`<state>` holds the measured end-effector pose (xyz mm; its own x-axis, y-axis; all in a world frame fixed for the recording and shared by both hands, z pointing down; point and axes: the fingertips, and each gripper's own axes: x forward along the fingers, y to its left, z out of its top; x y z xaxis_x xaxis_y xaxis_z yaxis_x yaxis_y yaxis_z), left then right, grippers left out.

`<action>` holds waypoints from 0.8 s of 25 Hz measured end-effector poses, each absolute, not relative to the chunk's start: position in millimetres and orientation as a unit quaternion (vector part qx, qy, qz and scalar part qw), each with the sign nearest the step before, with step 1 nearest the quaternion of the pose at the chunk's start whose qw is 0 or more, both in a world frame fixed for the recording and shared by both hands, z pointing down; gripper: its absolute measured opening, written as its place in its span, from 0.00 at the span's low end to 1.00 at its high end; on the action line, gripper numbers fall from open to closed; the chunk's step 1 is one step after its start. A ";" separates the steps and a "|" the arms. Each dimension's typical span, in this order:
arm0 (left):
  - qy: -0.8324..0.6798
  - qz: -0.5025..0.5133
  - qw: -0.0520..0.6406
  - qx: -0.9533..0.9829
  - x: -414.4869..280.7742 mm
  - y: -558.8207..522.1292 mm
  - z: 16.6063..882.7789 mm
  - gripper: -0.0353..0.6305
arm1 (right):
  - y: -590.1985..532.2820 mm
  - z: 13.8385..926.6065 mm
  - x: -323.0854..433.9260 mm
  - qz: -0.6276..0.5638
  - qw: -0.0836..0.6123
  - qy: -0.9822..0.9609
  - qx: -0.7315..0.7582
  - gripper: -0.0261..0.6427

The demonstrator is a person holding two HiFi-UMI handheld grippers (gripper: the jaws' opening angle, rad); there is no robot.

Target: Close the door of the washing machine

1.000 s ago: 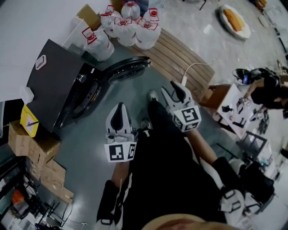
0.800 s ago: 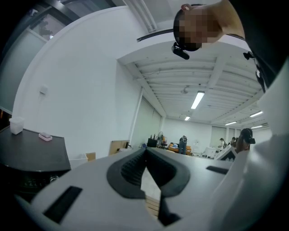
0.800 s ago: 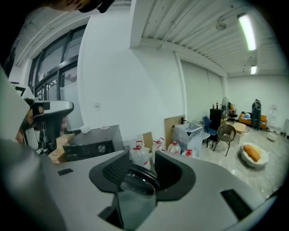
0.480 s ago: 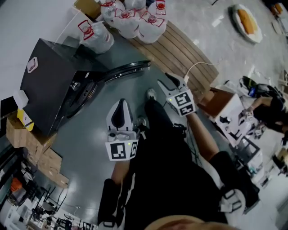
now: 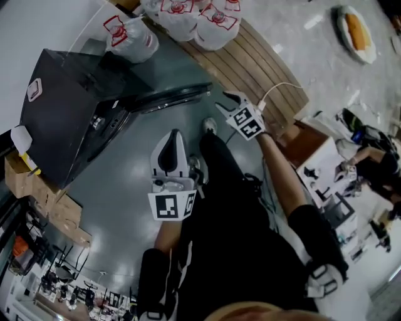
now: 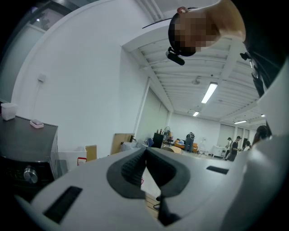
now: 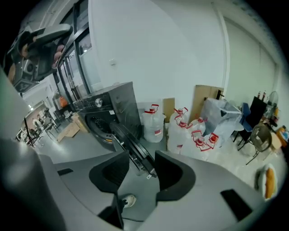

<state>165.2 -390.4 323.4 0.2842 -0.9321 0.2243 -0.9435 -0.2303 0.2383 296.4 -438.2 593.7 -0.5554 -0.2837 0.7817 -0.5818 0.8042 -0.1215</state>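
The black washing machine stands at the left, and its round door is swung wide open, edge-on toward me. My right gripper is open, close to the door's free edge. In the right gripper view the door shows in the gap of that gripper, beyond its fingertips, with the machine's drum opening behind it. My left gripper hangs lower, over the grey floor, shut and holding nothing. The left gripper view shows its closed pads and the washing machine's top corner at the far left.
Several large water jugs stand behind the door next to a wooden slatted platform with a white cable. Cardboard boxes sit left of the machine. My shoe is below the right gripper.
My right gripper has moved forward and left to the door's free edge. The left gripper has stayed roughly in place. The door stays wide open.
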 end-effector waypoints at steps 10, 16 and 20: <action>-0.607 0.036 0.181 0.773 162.9 -423.6 379.7 0.06 | -464.7 690.4 280.6 0.139 0.469 -0.856 0.167 0.29; -0.605 0.028 0.186 0.774 166.9 -441.0 394.0 0.06 | -475.7 741.3 268.5 0.123 0.490 -0.853 0.127 0.29; -0.606 0.030 0.195 0.770 166.8 -443.4 409.6 0.06 | -475.8 776.4 264.9 0.099 0.519 -0.844 0.095 0.29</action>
